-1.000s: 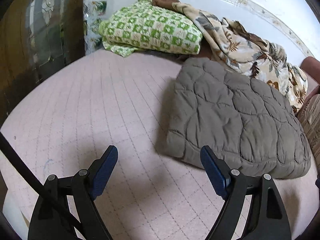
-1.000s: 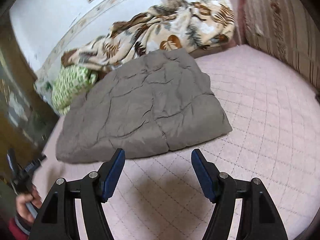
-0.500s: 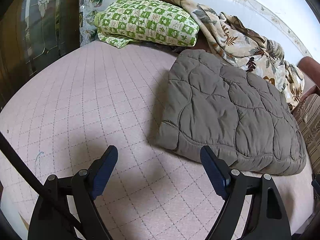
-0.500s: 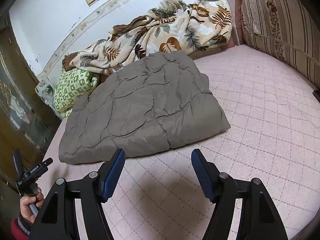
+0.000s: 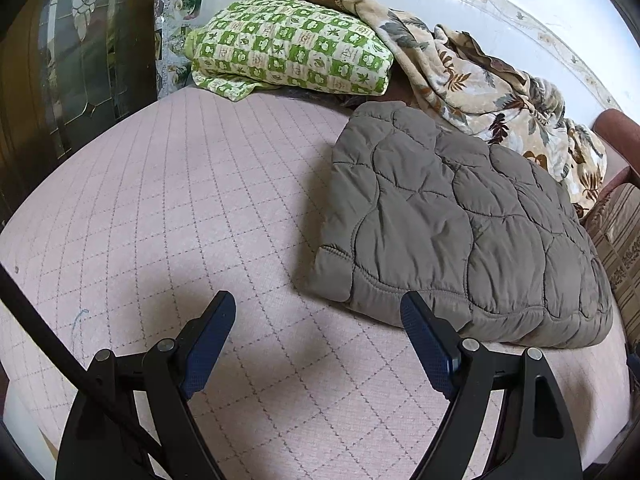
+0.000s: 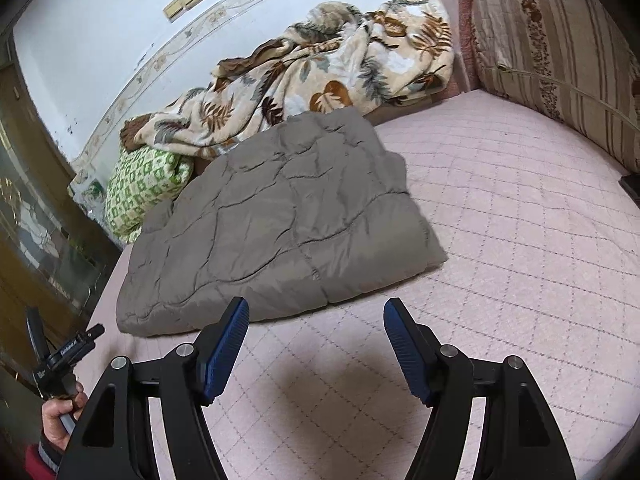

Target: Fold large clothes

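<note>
A grey-brown quilted jacket (image 5: 460, 220) lies folded into a thick rectangle on the pink quilted bed (image 5: 180, 208). It also shows in the right wrist view (image 6: 280, 224). My left gripper (image 5: 318, 320) is open and empty, just off the jacket's near left corner. My right gripper (image 6: 316, 320) is open and empty, a little in front of the jacket's near edge. Neither gripper touches the jacket.
A green checked pillow (image 5: 288, 56) and a leaf-patterned blanket (image 5: 480, 88) lie along the wall behind the jacket. A striped cushion (image 6: 560, 52) stands at the right. A dark wooden cabinet (image 5: 72, 60) flanks the bed's left side. The hand with the left gripper's handle (image 6: 60, 364) shows low left.
Both cameras have shifted slightly and the jacket sits a little differently in each view. The jacket has not moved on the bed. Both grippers stay open.
</note>
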